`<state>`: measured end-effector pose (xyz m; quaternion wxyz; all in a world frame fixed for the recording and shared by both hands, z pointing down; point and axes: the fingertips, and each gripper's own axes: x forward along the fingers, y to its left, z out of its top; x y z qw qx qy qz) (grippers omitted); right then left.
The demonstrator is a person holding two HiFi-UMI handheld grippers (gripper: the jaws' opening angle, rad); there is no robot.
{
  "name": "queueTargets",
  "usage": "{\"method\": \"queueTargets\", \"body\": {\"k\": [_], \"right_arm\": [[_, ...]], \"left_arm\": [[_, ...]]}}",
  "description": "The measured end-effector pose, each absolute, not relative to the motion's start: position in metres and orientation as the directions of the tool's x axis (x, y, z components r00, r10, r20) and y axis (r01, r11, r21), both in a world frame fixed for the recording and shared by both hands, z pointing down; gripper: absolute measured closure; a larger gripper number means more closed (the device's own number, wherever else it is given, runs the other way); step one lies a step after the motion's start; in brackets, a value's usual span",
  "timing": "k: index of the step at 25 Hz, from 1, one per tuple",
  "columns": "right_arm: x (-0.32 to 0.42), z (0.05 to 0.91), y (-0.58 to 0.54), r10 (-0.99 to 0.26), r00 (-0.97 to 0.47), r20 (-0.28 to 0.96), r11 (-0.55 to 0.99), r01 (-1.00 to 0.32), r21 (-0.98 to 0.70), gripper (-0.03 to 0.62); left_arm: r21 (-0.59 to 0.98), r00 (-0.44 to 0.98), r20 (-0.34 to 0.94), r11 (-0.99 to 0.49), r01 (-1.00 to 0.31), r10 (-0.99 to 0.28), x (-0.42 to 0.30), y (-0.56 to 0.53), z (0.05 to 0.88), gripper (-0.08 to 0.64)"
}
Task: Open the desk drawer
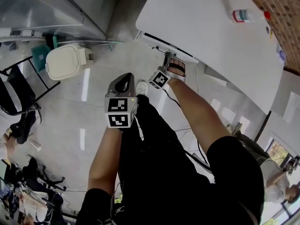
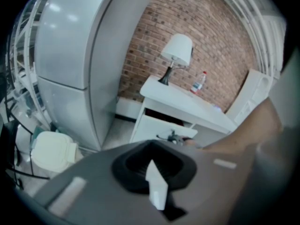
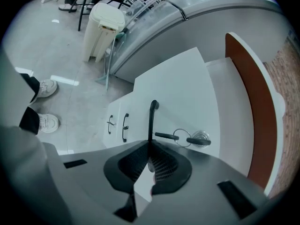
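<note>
My right gripper (image 3: 150, 149) looks clamped on the drawer handle (image 3: 151, 121), though the contact is half-hidden. My left gripper (image 2: 151, 150) hangs back, jaws together.

I count two grippers, a left gripper (image 1: 123, 80) and a right gripper (image 1: 171, 63), each with one marker cube (image 1: 121, 112) (image 1: 160, 79). There is one white desk (image 1: 206, 27), with three dark handles (image 3: 151, 118) (image 3: 125, 127) (image 3: 110, 124) on its front and two keys (image 3: 165, 136) (image 3: 198, 141) on one ring (image 3: 180, 137). On top stand one lamp (image 2: 177, 52) and one bottle (image 1: 247, 15). Down on the floor I see one lidded bin (image 1: 63, 62) and two white shoes (image 3: 46, 88) (image 3: 48, 123).
</note>
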<state>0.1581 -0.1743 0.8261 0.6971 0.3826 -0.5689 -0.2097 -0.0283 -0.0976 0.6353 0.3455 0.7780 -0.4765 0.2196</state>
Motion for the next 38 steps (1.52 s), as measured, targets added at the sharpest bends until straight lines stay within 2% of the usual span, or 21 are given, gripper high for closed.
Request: {"method": "queueTargets", "body": {"k": [16,24,25,28,30,33,38], "right_arm": [[0.143,0.823,-0.135,-0.700,0.273,0.660,0.631,-0.197,0.750,0.581],[0.136,0.804,-0.109,-0.625,0.228,0.746,0.580,-0.504,0.640,0.553],[0.130,0.796,-0.102,-0.609,0.191,0.770,0.569,-0.571,0.592,0.592],[0.110,0.757,-0.090,-0.586,0.057,0.808,0.489,-0.770,0.409,0.593],[0.102,0.730,-0.087,-0.585,-0.027,0.810,0.434,-0.855,0.285,0.594],[0.094,0.685,-0.093,-0.616,-0.119,0.779,0.371,-0.916,0.154,0.594],[0.094,0.594,-0.116,-0.724,-0.198,0.661,0.320,-0.945,0.068,0.594]], "left_arm": [[0.330,0.447,0.681,-0.301,-0.895,-0.581,-0.037,-0.083,0.630,0.561],[0.326,0.449,0.680,-0.310,-0.893,-0.579,-0.045,-0.083,0.621,0.561],[0.325,0.451,0.679,-0.313,-0.892,-0.580,-0.045,-0.084,0.618,0.561],[0.322,0.458,0.672,-0.326,-0.889,-0.582,-0.044,-0.088,0.608,0.561],[0.323,0.464,0.668,-0.335,-0.885,-0.582,-0.043,-0.091,0.602,0.561],[0.310,0.479,0.655,-0.370,-0.876,-0.585,-0.037,-0.099,0.586,0.561],[0.305,0.508,0.594,-0.410,-0.860,-0.624,-0.022,-0.112,0.537,0.561]]}}
